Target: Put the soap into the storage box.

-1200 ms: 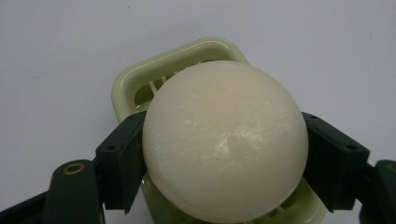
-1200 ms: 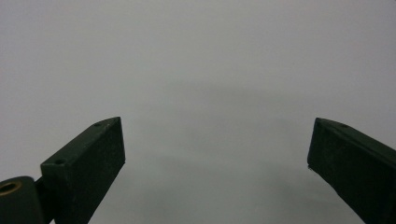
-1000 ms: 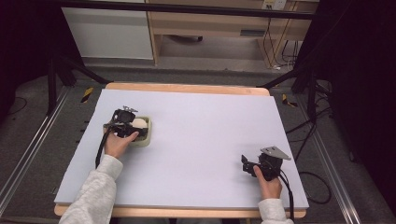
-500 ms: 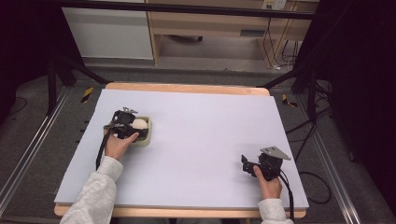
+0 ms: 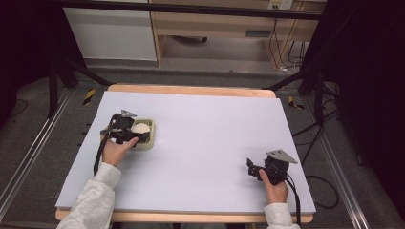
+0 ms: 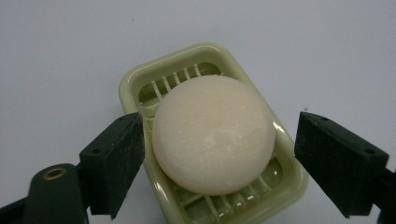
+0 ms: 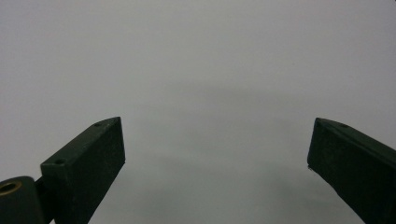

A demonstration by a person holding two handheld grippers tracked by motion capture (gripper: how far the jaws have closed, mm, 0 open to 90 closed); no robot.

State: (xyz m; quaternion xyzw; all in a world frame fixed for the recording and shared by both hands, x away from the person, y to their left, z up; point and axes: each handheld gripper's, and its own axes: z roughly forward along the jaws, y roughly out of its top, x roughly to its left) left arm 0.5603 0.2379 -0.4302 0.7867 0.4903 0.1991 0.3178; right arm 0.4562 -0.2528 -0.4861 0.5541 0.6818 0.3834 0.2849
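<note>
A round cream soap bar (image 6: pixel 213 133) lies in a pale green slatted soap dish (image 6: pixel 140 79) on the white table. My left gripper (image 6: pixel 219 156) is open, its two black jaws standing on either side of the soap with a gap on the right side. From above, the left gripper (image 5: pixel 135 135) sits over the dish (image 5: pixel 149 142) at the table's left, with the soap (image 5: pixel 140 128) partly hidden under it. My right gripper (image 5: pixel 250 166) rests open near the front right of the table, with only bare white surface between its jaws (image 7: pixel 215 163).
The white tabletop (image 5: pixel 205 129) has a wooden rim (image 5: pixel 191 89) at the far edge. Black frame poles and cables stand around the table; a cabinet and shelf lie beyond it.
The left gripper has stayed over the soap dish with barely any shift. The right gripper has not moved.
</note>
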